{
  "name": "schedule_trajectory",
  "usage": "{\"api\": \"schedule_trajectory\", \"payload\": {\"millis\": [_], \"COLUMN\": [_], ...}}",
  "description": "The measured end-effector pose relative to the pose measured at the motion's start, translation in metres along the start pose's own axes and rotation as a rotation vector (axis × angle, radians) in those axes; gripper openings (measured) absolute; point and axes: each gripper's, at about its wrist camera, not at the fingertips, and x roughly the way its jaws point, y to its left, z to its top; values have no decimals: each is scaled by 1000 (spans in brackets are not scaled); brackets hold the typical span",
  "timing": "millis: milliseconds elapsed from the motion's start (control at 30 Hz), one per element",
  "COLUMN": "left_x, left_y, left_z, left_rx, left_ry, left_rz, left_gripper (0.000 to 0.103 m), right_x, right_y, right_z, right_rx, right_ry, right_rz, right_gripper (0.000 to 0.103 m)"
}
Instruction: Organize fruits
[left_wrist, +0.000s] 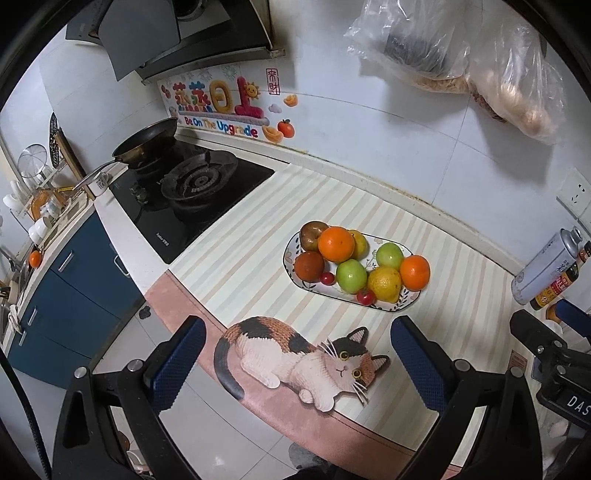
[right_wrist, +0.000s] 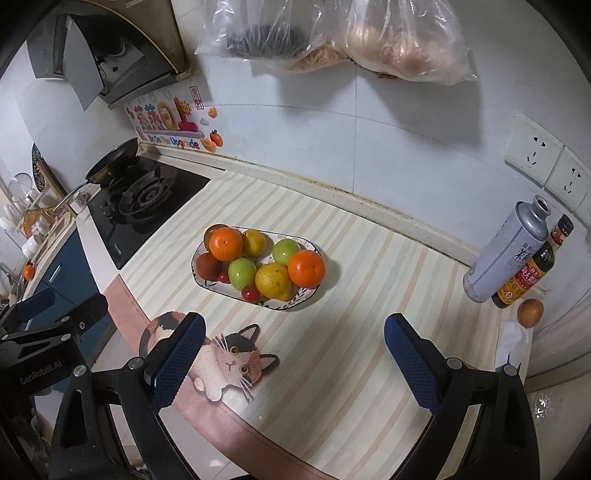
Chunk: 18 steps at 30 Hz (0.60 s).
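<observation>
Both claws (left_wrist: 298, 354) (right_wrist: 293, 350) wide open, empty

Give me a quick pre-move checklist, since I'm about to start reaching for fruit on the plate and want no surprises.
1. Left gripper open and empty: ok.
2. Right gripper open and empty: ok.
3. Plate sits flat on the striped mat: ok.
4. Top orange rests on other fruit and may roll if neighbours move: not ok.
5. Cherry tomatoes near the plate's front rim could slip off: cannot tell.
6. Destination for the fruit visible: not ok, none seen.
</observation>
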Motion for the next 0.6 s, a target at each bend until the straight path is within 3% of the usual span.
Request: {"api": "schedule_trajectory", "payload": {"millis": [600], "left_x": [4], "left_y": [1], "left_z": [-1], "left_rx": [-13], "left_ry": [3], "left_rz": [-6], "left_gripper": [102], "right_x": [-1], "right_y": [3], "right_z": [1], "right_rx": [-15], "right_ry": [7], "right_rz": [7], "right_gripper": [100]}}
